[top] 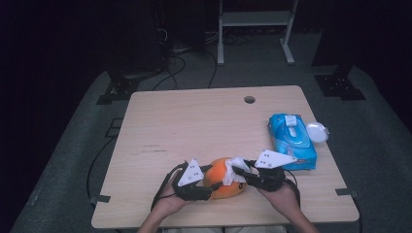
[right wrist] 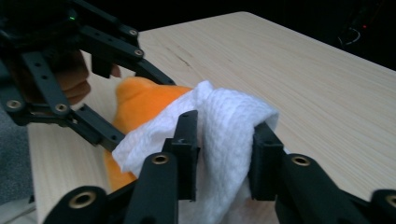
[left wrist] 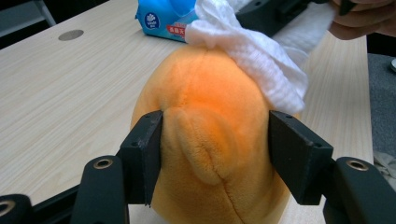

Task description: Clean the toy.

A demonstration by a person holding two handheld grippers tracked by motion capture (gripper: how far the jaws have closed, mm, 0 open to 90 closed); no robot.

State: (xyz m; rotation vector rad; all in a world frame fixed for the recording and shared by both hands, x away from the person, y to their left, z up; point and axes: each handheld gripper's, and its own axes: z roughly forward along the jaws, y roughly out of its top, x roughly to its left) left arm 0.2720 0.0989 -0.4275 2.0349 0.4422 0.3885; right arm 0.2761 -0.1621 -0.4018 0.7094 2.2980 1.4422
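Note:
An orange plush toy (top: 219, 180) lies near the table's front edge. My left gripper (top: 213, 187) comes at it from the left, and in the left gripper view its two pads press into the toy's (left wrist: 205, 84) sides (left wrist: 215, 144). A white wipe (top: 234, 167) is draped over the toy's top. My right gripper (top: 239, 173) reaches in from the right. In the right gripper view the wipe (right wrist: 224, 116) sits loosely bunched in the gap between its spread jaws (right wrist: 224, 144), and the toy (right wrist: 140, 95) shows behind it.
A blue pack of wet wipes (top: 291, 141) lies at the table's right edge, with a small white round object (top: 318, 131) beside it. A cable hole (top: 249, 99) sits near the far edge of the table (top: 194, 121). Dark stands and cables are on the floor beyond.

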